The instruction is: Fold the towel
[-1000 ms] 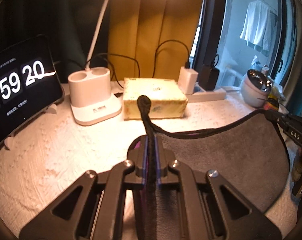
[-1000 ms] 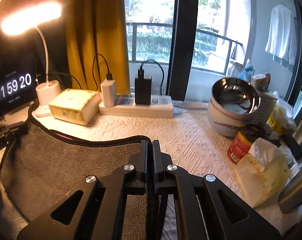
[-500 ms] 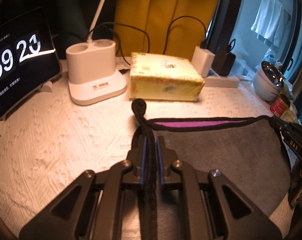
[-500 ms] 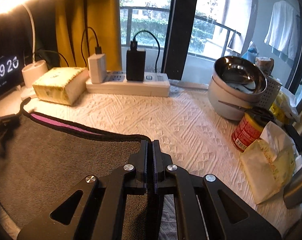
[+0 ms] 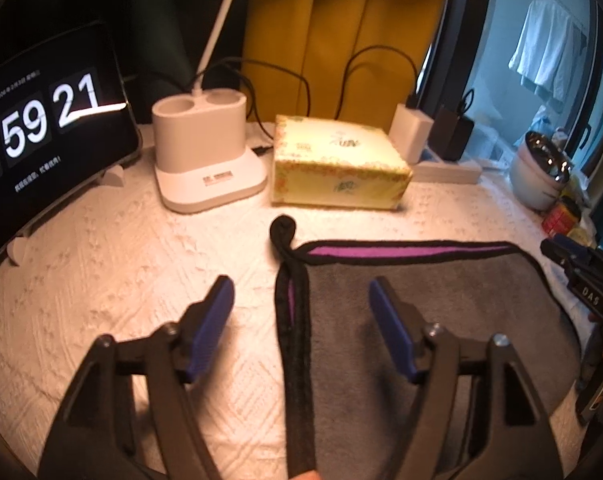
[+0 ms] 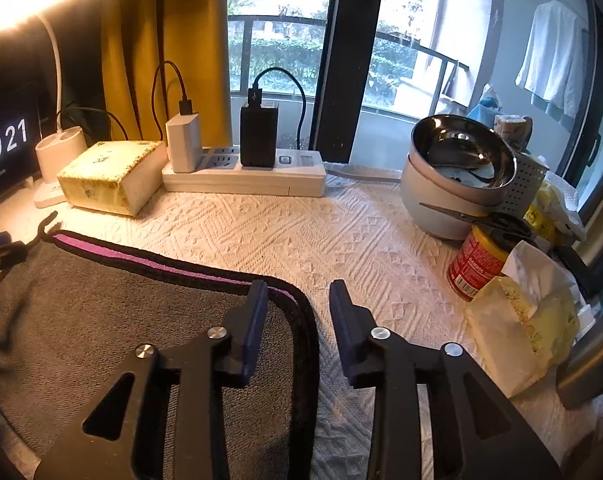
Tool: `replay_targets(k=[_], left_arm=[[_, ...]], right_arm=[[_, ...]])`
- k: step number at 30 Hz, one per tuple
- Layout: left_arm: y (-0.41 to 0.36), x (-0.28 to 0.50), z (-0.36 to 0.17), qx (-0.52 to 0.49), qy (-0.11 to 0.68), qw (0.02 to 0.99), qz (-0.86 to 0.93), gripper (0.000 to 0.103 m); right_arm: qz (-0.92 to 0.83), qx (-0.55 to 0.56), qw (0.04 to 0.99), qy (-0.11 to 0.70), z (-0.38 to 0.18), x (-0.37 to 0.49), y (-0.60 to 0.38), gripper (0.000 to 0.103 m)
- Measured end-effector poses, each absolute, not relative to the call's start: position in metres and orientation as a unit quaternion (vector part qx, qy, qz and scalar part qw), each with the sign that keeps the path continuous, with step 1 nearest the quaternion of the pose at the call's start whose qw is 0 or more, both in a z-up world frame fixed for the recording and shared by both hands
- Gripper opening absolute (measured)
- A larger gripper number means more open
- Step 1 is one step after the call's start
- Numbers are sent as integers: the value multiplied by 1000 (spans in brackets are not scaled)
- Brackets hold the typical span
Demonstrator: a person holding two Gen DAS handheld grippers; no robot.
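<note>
My left gripper [image 5: 301,300] and right gripper [image 6: 297,300] both gape wide, gripping nothing, each straddling a black-trimmed side edge of the gray towel [image 5: 421,300] lying flat at lower centre on the white tablecloth [image 5: 141,280].

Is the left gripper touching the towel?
Apart. The left wrist view shows the left gripper open, bare gaps between its fingers and the towel edge.

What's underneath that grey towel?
The grey towel lies on a white embossed table cover. A purple layer of the towel peeks out at its far edge. Anything further beneath is hidden.
</note>
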State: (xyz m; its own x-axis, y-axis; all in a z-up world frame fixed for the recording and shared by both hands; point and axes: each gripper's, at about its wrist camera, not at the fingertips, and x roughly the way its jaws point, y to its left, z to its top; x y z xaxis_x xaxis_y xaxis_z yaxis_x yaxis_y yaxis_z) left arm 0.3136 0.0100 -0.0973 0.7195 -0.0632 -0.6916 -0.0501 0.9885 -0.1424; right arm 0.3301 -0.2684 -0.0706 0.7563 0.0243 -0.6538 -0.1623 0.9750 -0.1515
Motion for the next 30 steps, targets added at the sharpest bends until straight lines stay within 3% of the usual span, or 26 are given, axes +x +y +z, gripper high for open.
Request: replay_targets(k=[10, 30], left_arm=[[4, 292, -77, -62, 352, 934, 1, 76], [-5, 226, -44, -76, 314, 946, -12, 77]], right_arm=[[46, -98, 938, 328, -56, 311, -269, 43], [57, -102, 950, 290, -23, 244, -271, 44]])
